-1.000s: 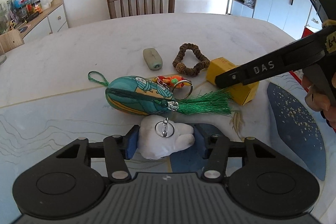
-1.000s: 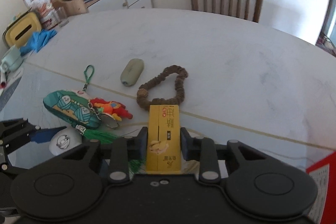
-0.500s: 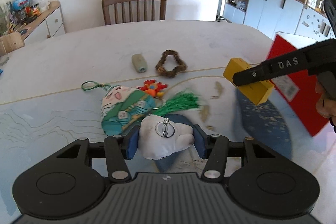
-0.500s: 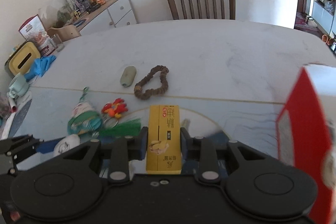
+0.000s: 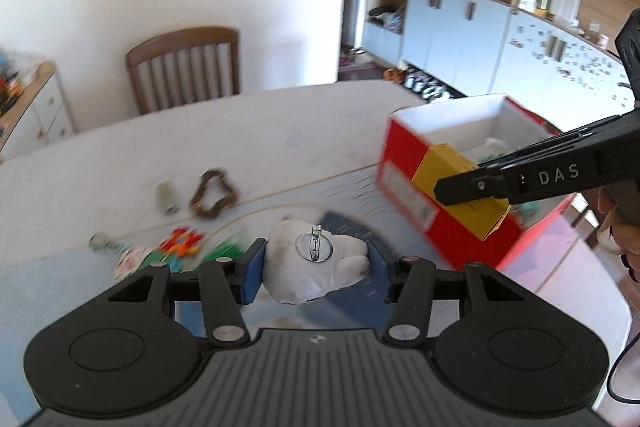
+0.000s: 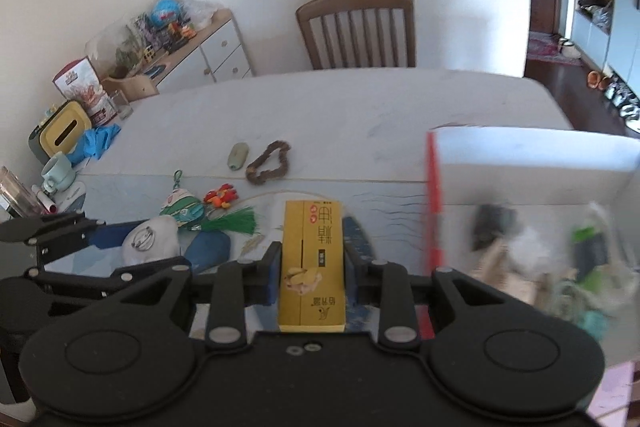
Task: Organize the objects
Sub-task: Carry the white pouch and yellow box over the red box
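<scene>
Two hand-held grippers hover above a pale marble counter (image 6: 360,107). The left gripper (image 5: 316,269) has its blue-padded fingers (image 5: 251,277) closed on a white plush toy (image 5: 316,267) with a metal ring on top, held clear of the counter. The right gripper (image 6: 312,267) has its fingers (image 6: 272,273) clamped on the sides of a yellow carton (image 6: 312,259), printed face up, also lifted. Just to its right stands an open red box (image 6: 434,195) with a white inside, holding blurred items. On the counter further back lie a green pouch (image 6: 182,205) with a tassel, a small orange toy (image 6: 220,197), a brown bead bracelet (image 6: 268,163) and a grey-green capsule (image 6: 239,155). A wooden chair (image 6: 358,27) stands behind the counter.
</scene>
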`<state>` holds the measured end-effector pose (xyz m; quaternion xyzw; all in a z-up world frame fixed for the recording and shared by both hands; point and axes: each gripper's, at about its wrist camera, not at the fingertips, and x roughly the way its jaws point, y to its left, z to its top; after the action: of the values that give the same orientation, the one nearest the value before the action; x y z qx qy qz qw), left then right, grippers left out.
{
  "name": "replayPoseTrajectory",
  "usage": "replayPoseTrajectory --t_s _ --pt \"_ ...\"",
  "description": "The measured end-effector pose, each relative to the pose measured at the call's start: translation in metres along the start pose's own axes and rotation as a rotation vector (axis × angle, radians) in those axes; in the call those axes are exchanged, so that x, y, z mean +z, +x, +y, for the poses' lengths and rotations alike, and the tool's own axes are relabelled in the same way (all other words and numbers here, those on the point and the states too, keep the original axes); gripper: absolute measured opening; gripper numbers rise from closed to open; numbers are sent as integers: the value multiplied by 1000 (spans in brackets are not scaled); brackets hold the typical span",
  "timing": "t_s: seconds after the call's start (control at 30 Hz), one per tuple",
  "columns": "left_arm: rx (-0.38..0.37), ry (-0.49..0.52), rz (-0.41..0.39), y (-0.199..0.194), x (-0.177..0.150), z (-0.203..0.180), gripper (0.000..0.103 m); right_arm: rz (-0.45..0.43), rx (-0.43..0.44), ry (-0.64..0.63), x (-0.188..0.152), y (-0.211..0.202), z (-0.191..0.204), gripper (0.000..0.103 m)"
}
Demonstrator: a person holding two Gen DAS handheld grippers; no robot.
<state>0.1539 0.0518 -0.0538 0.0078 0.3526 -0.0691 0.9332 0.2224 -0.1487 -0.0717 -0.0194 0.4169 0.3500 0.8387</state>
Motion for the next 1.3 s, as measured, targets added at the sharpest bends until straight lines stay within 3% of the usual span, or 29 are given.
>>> replayPoseTrajectory --t_s 0.27,0.63,0.93,1.3 --pt "-71 84 -26 13 38 -61 52 -56 -68 39 -3 -46 -56 29" --pt "-133 174 19 67 77 -144 52 -76 -190 108 -6 -72 -155 29" --pt "-104 174 88 131 107 -187 52 -14 -200 100 -18 -46 -189 29" --pt "-71 153 197 204 117 -200 52 88 -188 -9 -31 -2 -186 29"
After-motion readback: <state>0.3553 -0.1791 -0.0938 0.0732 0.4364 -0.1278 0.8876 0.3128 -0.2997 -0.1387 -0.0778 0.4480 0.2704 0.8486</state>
